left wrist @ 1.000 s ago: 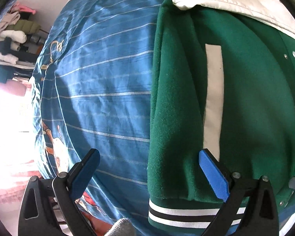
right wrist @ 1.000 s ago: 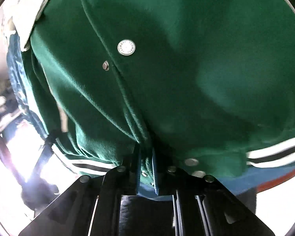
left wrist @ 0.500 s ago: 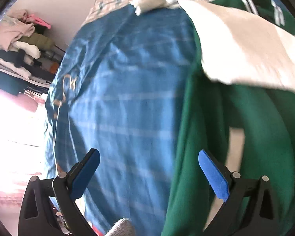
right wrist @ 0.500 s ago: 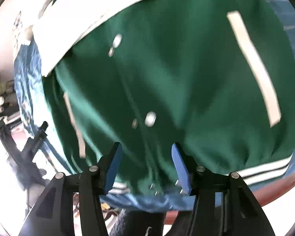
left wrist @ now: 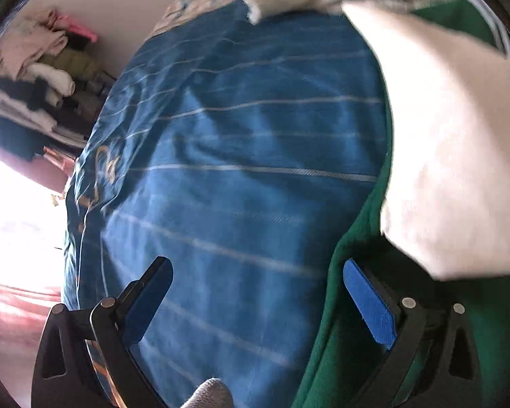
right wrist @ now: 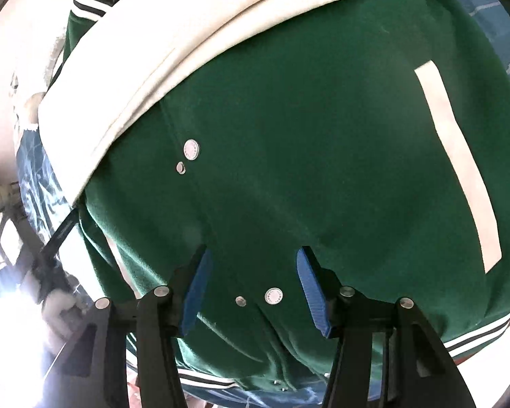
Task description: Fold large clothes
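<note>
Since a second ago right gripper (right wrist: 253,285) let go the green jacket (right wrist: 306,156) hem, jaws just opened partway, empty, jacket beyond them | left gripper (left wrist: 255,292) wide open, empty, blue bedspread (left wrist: 238,170) between jaws, jacket edge behind its right finger

The jacket (right wrist: 306,142) is matt, fuzzy green cloth (cream sleeve (right wrist: 173,51) smoother), with shiny metal snaps (right wrist: 191,149); the bedspread (left wrist: 238,170) is smooth cloth.
</note>
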### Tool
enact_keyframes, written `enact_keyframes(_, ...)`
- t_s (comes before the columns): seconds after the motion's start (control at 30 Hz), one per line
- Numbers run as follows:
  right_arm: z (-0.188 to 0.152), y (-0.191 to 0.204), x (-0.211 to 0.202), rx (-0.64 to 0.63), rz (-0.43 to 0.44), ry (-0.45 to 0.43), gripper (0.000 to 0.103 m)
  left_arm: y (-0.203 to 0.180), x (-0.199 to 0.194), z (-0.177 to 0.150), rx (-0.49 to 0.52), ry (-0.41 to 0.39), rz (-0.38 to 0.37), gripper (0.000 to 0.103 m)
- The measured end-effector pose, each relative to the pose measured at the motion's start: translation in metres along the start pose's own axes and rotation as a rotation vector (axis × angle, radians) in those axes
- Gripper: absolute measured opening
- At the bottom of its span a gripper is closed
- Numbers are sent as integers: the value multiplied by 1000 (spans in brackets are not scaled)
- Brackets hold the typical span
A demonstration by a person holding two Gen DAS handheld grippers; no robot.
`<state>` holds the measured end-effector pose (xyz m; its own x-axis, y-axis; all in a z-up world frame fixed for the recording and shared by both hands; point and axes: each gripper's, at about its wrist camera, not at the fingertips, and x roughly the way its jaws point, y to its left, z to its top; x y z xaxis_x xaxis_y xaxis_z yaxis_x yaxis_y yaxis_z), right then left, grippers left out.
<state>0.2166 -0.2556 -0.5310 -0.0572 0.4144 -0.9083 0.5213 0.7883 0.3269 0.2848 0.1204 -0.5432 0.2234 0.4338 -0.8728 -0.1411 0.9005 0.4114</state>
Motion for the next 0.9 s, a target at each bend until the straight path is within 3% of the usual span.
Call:
enact_keyframes(0.07,-1,-7,0,2,69,33,55,-7,-12,-6,50,-27,0,103)
enact_keyframes(0.13,-2,4,16,-7,96,67,55,-21,5,-11,139,-26,123,103)
enact_keyframes(0.2,-8,5,28,-11,93,111,55,-20,32,-15,146,42,178,103)
enact_keyframes(0.27,-16,9,35,-4,86,127,55,4,41,-15,62,82,98,103)
enact_keyframes(0.37,-20,3,32,-18,108,131,55,22,18,-18,70,62,105,103)
enact_keyframes(0.53,-24,-10,29,-1,120,160,55,38,-29,-55,69,72,-12,103)
enact_keyframes(0.63,-36,1,24,-18,155,176,55,33,-41,-91,128,107,-16,103)
enact_keyframes(0.7,-50,8,26,-59,168,203,55,25,-37,-112,194,117,32,103)
enact_keyframes(0.77,-63,12,42,-87,136,246,55,17,-12,-146,309,164,127,103)
enact_keyframes(0.8,-69,7,50,-93,65,270,55,19,-4,-156,329,192,148,103)
enact_keyframes(0.9,-85,3,69,-97,-20,311,55,47,9,-167,224,254,98,103)
